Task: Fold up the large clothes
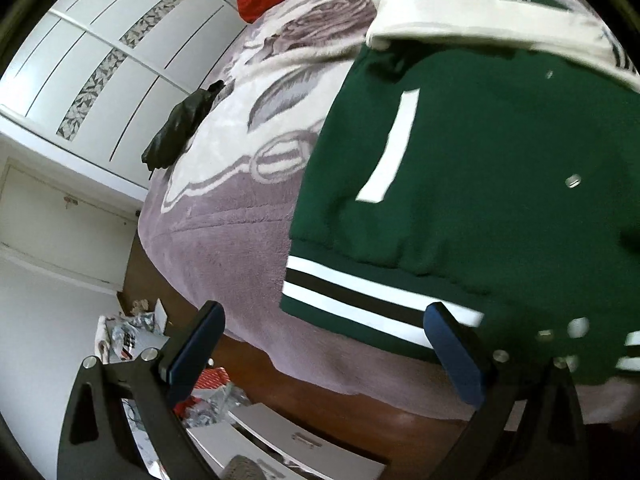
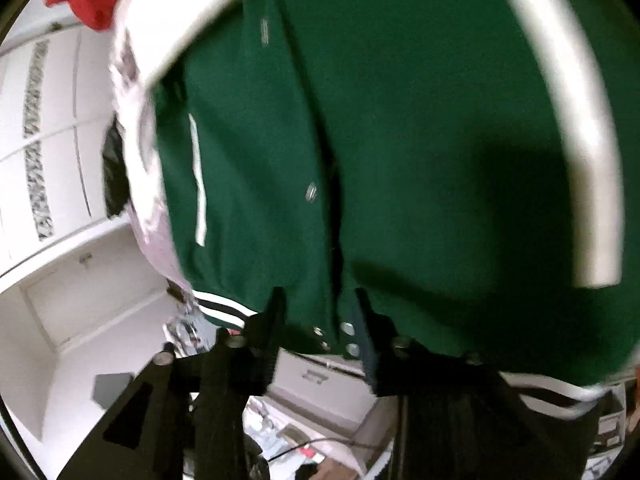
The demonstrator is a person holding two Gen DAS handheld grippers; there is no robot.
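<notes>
Broadly, we see the lilac bed blanket (image 1: 224, 240) carrying the green varsity jacket (image 1: 480, 184), its striped hem (image 1: 360, 300) toward the bed's edge. Left gripper (image 1: 324, 356) hangs over that hem, jaws well apart, nothing between. Right gripper (image 2: 320, 320): jaws partly apart around the snap-button hem (image 2: 344, 336); picture blurred, contact unclear.

Bare blanket (image 1: 224, 240) left of jacket (image 1: 480, 180), black garment (image 1: 180, 128) at bed edge

Soft daylight, strong fisheye bending and dark corners, right wrist view motion-blurred, deep shadow on green jacket (image 2: 400, 140)
</notes>
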